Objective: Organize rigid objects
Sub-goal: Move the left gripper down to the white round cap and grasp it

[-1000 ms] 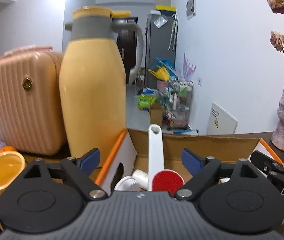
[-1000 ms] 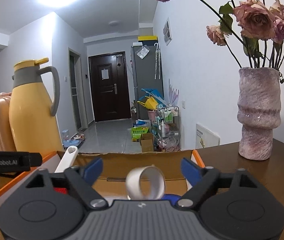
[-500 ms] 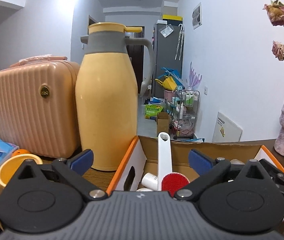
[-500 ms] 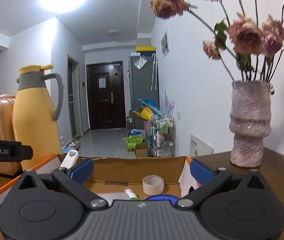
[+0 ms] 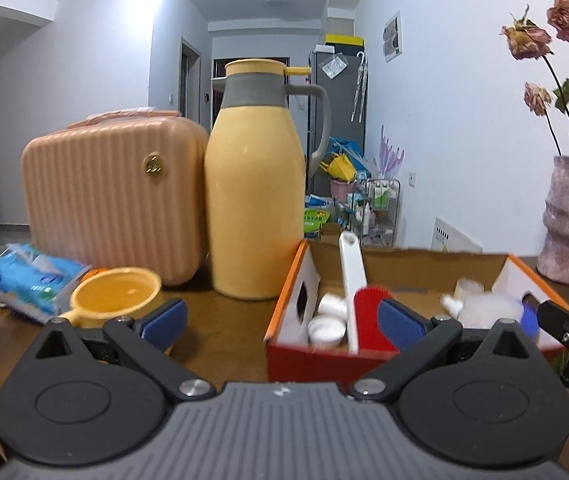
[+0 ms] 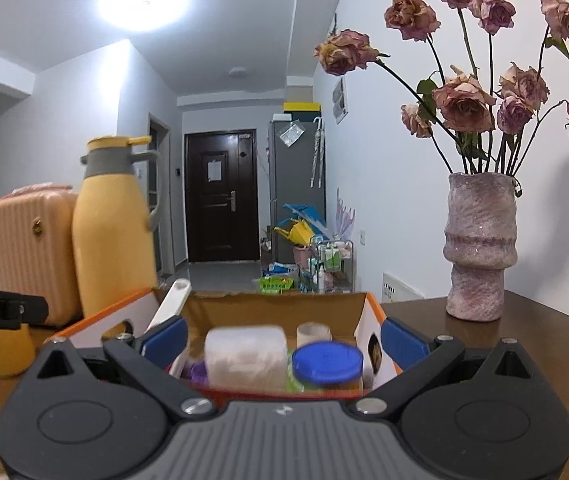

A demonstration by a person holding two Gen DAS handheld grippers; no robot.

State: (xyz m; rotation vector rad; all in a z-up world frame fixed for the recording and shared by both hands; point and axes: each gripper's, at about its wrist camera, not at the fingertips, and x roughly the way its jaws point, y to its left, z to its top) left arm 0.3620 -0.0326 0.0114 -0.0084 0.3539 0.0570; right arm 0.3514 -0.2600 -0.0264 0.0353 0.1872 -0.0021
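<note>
— Sitting on the brown table, the cardboard box holds a white-handled red brush, a roll of tape, a white container and a blue-lidded jar.

— And the tongs?

— Both spread wide, gripping nothing: the right gripper faces the box, the left gripper its left end. A yellow jug, a suitcase and a mug stand left; a vase stands right.
</note>
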